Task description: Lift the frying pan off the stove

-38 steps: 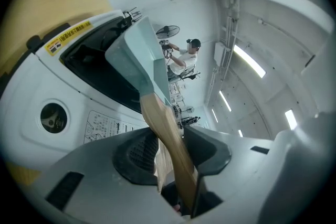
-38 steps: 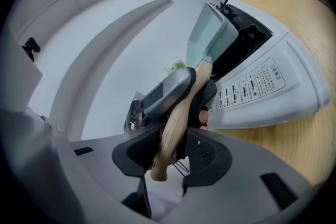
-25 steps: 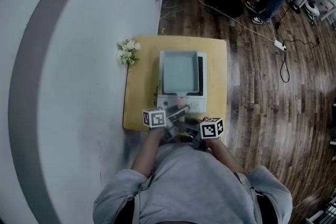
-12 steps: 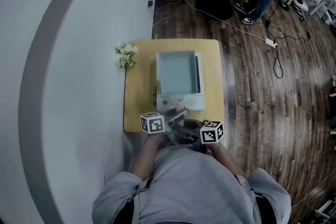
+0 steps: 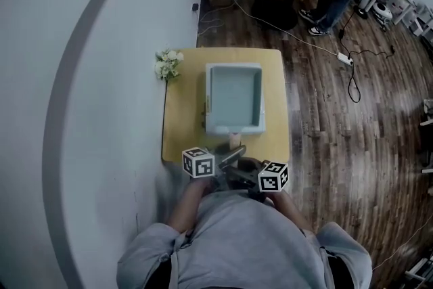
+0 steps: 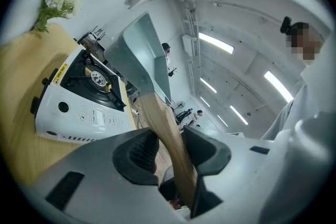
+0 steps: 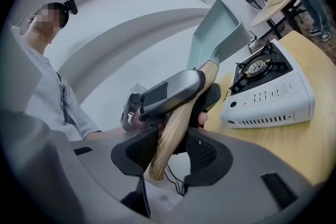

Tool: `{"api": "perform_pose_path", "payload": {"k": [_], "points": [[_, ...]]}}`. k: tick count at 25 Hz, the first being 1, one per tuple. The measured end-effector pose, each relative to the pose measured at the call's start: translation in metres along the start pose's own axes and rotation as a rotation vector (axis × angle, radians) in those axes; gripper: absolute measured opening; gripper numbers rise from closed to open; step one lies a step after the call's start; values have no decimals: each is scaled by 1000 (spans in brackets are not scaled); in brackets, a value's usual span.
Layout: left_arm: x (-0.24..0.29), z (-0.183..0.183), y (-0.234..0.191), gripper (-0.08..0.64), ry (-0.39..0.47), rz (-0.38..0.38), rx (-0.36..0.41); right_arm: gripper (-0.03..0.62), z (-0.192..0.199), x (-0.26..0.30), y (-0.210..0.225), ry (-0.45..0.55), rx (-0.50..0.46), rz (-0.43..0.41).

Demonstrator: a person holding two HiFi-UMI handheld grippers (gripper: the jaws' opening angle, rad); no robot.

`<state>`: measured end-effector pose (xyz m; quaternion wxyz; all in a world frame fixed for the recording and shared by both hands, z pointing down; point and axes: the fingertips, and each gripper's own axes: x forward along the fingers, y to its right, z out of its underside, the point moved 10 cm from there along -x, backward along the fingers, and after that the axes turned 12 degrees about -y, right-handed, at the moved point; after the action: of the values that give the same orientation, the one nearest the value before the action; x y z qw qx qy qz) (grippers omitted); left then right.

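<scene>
I hold the frying pan (image 6: 139, 47) in the air above the stove (image 6: 84, 107), tilted, with its far edge highest. The pan is clear of the stove's black burner, which shows bare under it in the left gripper view.

The pan's wooden handle (image 6: 168, 134) is the long axis that matters. It runs from my jaws forward and up to the pan, which lies straight ahead of both grippers and over the stove.

My left gripper (image 6: 173, 150) is clamped on the handle's middle, the pads pressing both sides. It is the nearer one to the pan and the stove.

My right gripper (image 7: 173, 152) sits behind it at the butt end, farther from the stove. Its jaws are opening. The handle's end lies between them against one pad, with a gap at the other.

I judge that the left grip alone will soon carry the weight, well back from the pan, so the pan may tip down toward the stove.

I count one pan, one handle, one stove with one burner, and two grippers.
</scene>
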<state>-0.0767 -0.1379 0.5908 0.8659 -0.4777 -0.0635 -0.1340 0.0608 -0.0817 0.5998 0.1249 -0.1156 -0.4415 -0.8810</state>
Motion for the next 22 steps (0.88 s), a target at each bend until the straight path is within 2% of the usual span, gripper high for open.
{"api": "perform_pose_path", "payload": {"k": [14,22], "points": [[-22,60,40,143,-20,54,56,163,59,-1,-57,11,-63,73],[-10,74,53,144,-55,100,63,166,77,-17,-69,46,-53,118]]}}
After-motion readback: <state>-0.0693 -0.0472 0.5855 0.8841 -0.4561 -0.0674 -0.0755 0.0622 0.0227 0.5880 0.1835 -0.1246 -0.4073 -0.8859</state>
